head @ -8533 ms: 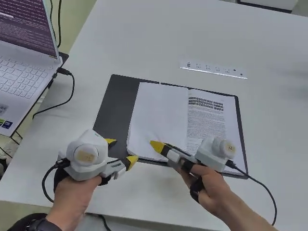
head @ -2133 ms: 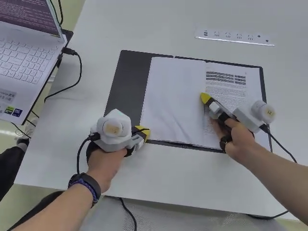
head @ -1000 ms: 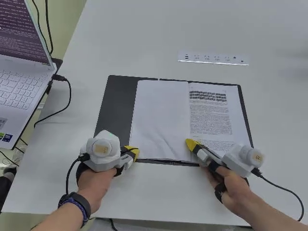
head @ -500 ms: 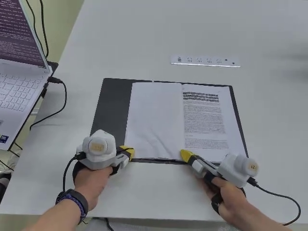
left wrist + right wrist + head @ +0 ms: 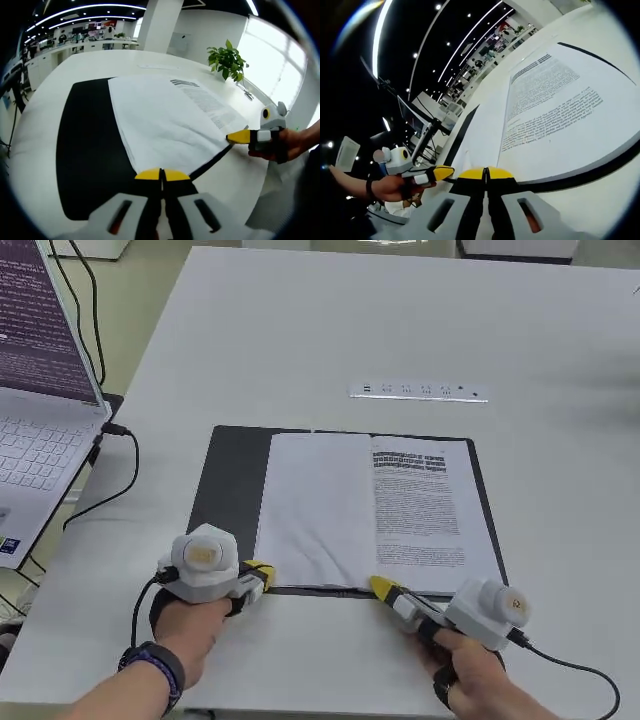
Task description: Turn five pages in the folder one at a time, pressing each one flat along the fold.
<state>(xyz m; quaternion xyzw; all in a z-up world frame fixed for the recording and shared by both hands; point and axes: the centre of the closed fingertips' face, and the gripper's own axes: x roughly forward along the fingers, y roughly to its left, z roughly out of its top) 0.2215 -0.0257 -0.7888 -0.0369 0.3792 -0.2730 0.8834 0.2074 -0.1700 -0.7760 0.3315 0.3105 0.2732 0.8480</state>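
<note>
Folder [image 5: 232, 495] open flat on white counter [image 5: 300, 330], close to near edge. Left half: bare black cover strip, then blank page [image 5: 315, 505]. Right half: printed page [image 5: 420, 505], bold heading block at far end, body text below. Fold [image 5: 370, 510] between the two pages, running near to far. Both pages down flat, blank one slightly rippled toward its near end.

Left tongs [image 5: 260, 574] closed, yellow tips together, nothing gripped. Tips at near left corner of blank page, over black cover just beside the paper edge. Cannot tell if touching the cover.

Right tongs [image 5: 384, 588] closed too, tips together, empty. Tips at folder's near edge, just right of the fold's near end, over the black border below printed page. Held low, pointing left and away.

Both tongs along the same near edge, apart, blank page's near edge between them, tips angled toward each other.

Power strip [image 5: 418, 392] beyond folder's far edge, apart from it, roughly parallel. Laptop [image 5: 40, 390] open at far left, screen lit with text. Black cable [image 5: 133, 462] plugged into its side, looping across counter left of folder, not touching it. Dark wristband [image 5: 155, 662] on left wrist. Potted plant [image 5: 227, 60] far back in left gripper view
</note>
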